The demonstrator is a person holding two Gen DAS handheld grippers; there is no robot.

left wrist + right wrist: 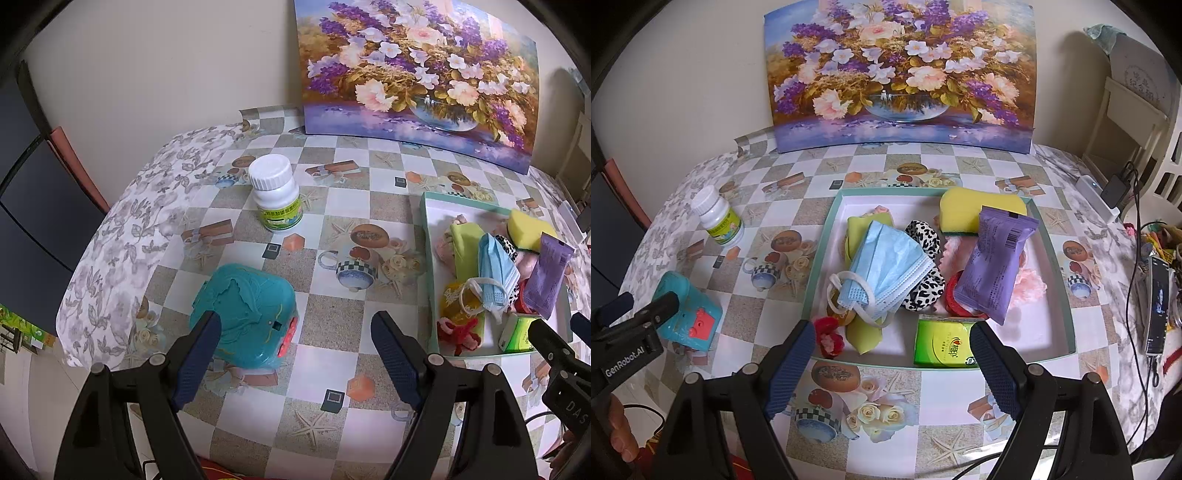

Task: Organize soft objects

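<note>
A teal-rimmed white tray (1057,254) (424,236) holds soft things: a blue face mask (890,258) (493,262), a yellow sponge (964,212) (526,227), a purple packet (993,262) (546,273), a leopard scrunchie (925,236), a green tissue pack (942,345) (517,334), a yellow-green cloth (862,336) and a red flower (829,334). My right gripper (892,358) is open and empty at the tray's near edge. My left gripper (295,354) is open and empty, just right of a teal toy box (245,314) (687,317).
A white pill bottle (275,194) (718,218) stands on the checkered tablecloth, left of the tray. A flower painting (901,74) leans on the wall behind. A phone (1158,306) and cables lie at the table's right edge.
</note>
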